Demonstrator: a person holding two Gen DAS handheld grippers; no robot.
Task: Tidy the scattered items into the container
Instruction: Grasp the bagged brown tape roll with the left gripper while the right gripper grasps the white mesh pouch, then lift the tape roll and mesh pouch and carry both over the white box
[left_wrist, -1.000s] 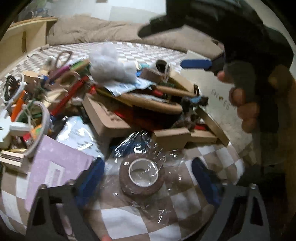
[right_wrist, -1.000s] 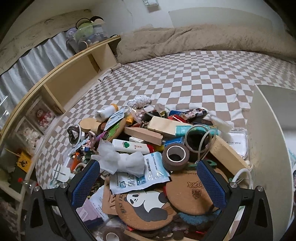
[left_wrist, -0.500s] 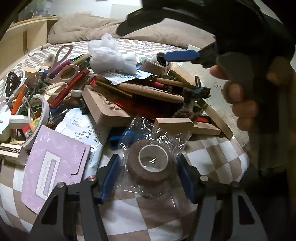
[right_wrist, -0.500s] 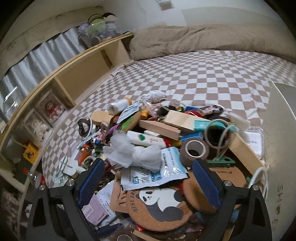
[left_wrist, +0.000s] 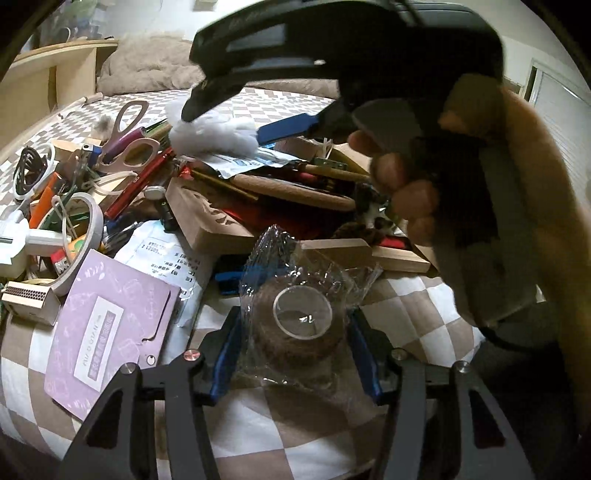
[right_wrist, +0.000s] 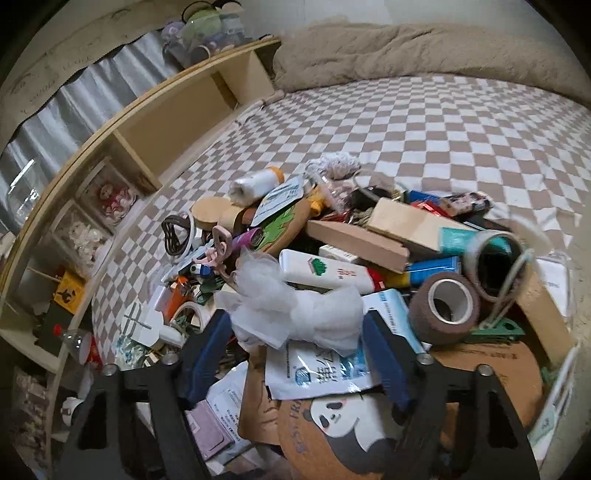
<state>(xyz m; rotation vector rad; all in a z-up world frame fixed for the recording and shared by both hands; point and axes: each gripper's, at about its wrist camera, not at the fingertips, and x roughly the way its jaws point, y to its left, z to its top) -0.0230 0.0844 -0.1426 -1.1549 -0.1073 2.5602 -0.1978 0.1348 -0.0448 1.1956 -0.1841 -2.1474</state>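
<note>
My left gripper (left_wrist: 295, 332) is shut on a brown tape roll (left_wrist: 299, 325) wrapped in clear plastic, at the near edge of a pile of clutter on the checkered bed. My right gripper (right_wrist: 299, 332) straddles a white mesh wad (right_wrist: 291, 306) on top of the pile; its blue pads (right_wrist: 386, 360) stand on either side of the wad, apart from it. From the left wrist view the right gripper (left_wrist: 221, 110) and the hand holding it hang over the same white wad (left_wrist: 214, 133). No container is plainly in view.
The pile holds scissors (left_wrist: 125, 140), a purple card (left_wrist: 107, 325), wooden blocks (right_wrist: 354, 243), a bare brown tape roll (right_wrist: 443, 306), a white tube (right_wrist: 325, 273) and a panda coaster (right_wrist: 343, 428). A wooden shelf (right_wrist: 147, 122) runs along the bed's left.
My left gripper has closed onto the wrapped tape roll and moved in on it. My right gripper has dropped lower around the white wad and narrowed its jaws.
</note>
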